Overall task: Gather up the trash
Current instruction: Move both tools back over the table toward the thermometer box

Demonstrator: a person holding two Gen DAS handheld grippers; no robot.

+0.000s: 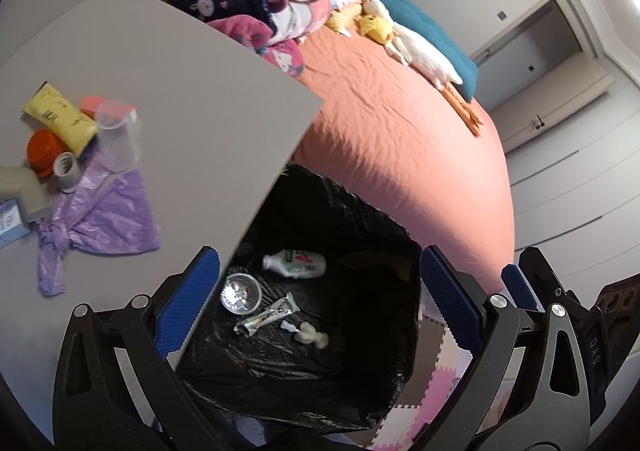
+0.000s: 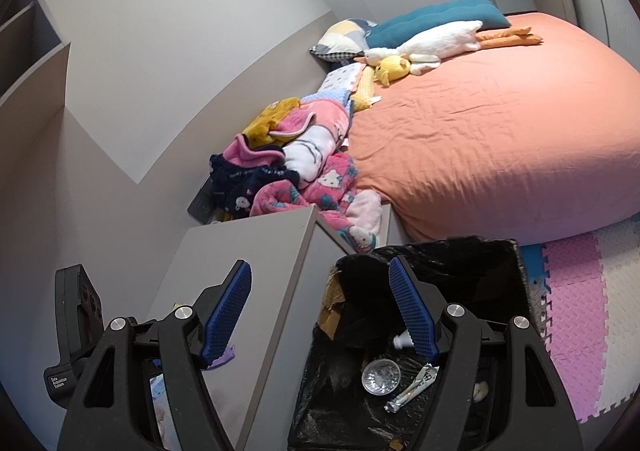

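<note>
In the left wrist view my left gripper [image 1: 318, 301] stands wide open over the black-lined trash bin [image 1: 360, 207], with nothing between its fingers. Inside the bin lie a white bottle [image 1: 294, 263], a clear round lid [image 1: 241, 293], a squeezed tube [image 1: 266, 317] and a white crumpled bit [image 1: 312, 337]. On the grey table [image 1: 192, 91] to the left are a yellow tube [image 1: 60, 119], a clear plastic cup [image 1: 118, 135] and a purple plastic bag [image 1: 104, 215]. My right gripper [image 2: 320, 311] is open and empty, above the table edge and the bin [image 2: 440, 247].
An orange lid [image 1: 44, 151], a white roll [image 1: 68, 171] and a grey pipe elbow [image 1: 24, 187] also lie on the table. Behind the bin is a bed with an orange sheet [image 2: 500, 139], piled clothes [image 2: 288, 171] and plush toys. Foam floor mats [image 2: 576, 311] lie to the right.
</note>
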